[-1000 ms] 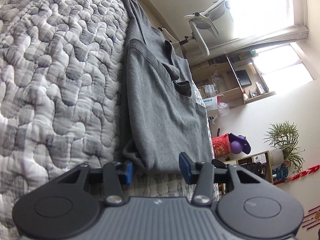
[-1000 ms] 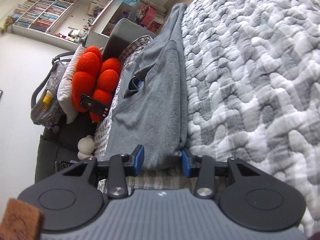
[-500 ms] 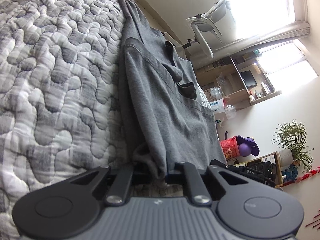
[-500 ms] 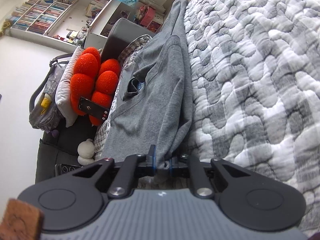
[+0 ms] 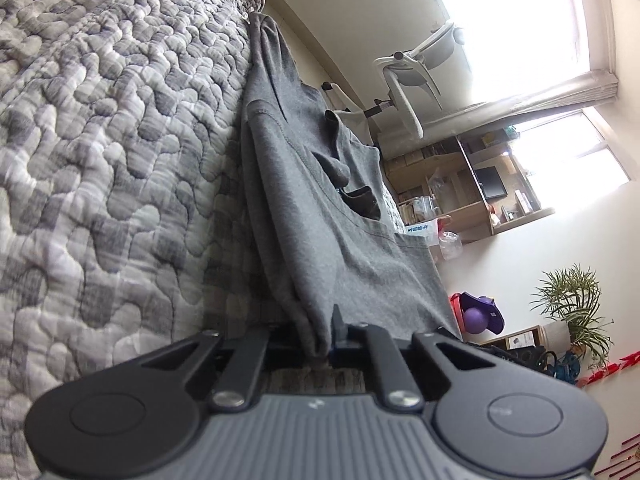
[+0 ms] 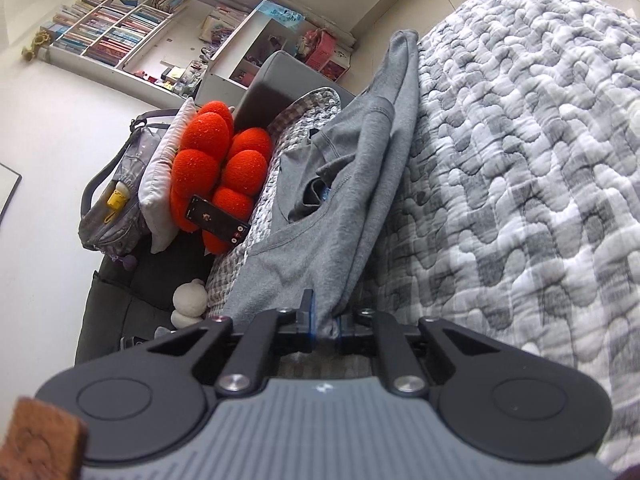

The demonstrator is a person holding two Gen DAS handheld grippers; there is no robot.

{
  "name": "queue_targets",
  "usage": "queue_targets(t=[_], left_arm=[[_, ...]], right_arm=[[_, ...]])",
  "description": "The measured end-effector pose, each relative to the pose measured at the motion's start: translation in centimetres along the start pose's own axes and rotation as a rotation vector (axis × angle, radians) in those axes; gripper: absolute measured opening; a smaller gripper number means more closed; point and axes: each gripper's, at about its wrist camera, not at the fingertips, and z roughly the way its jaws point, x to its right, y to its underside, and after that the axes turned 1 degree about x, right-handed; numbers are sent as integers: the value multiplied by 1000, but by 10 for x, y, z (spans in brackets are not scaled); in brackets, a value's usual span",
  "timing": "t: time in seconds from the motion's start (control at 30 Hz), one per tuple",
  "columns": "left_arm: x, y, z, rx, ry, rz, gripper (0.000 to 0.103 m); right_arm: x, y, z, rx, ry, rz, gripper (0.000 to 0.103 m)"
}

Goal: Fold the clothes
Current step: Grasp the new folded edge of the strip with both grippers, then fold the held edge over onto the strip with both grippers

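A grey sweatshirt [image 5: 320, 216] lies stretched along the edge of a quilted grey-and-white bedspread [image 5: 100, 160]. My left gripper [image 5: 320, 344] is shut on a bunched corner of its near hem and lifts the cloth a little off the bed. In the right wrist view the same grey sweatshirt [image 6: 320, 240] runs away from the camera, with its neck opening in the middle. My right gripper [image 6: 325, 330] is shut on the other near corner of the hem. The pinched cloth hides most of the blue pads.
Beside the bed on the left-wrist side stand a white office chair [image 5: 416, 76], wooden shelves [image 5: 460, 184] and a potted plant [image 5: 572, 308]. On the other side are a red flower-shaped cushion [image 6: 216, 168] with a phone [image 6: 218, 224] leaning on it, a grey bag [image 6: 116, 208] and bookshelves [image 6: 120, 28].
One second ago both grippers stood open around the hem. They closed on it and have since raised the near edge of the sweatshirt off the quilt.
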Motion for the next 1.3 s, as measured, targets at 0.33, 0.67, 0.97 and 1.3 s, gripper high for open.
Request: queue_targets(t=[0.33, 0.67, 0.97, 1.3], left_arm=[[13, 48, -34, -50, -1, -15, 8], [22, 92, -62, -83, 42, -56, 8], [17, 100, -71, -84, 84, -132, 9], [19, 78, -68, -37, 169, -223, 9]], right_arm=[[-5, 39, -34, -27, -8, 56, 11], [-8, 80, -77, -14, -16, 144, 11], [-18, 86, -87, 8, -37, 163, 11], [-30, 57, -77, 51, -74, 162, 11]])
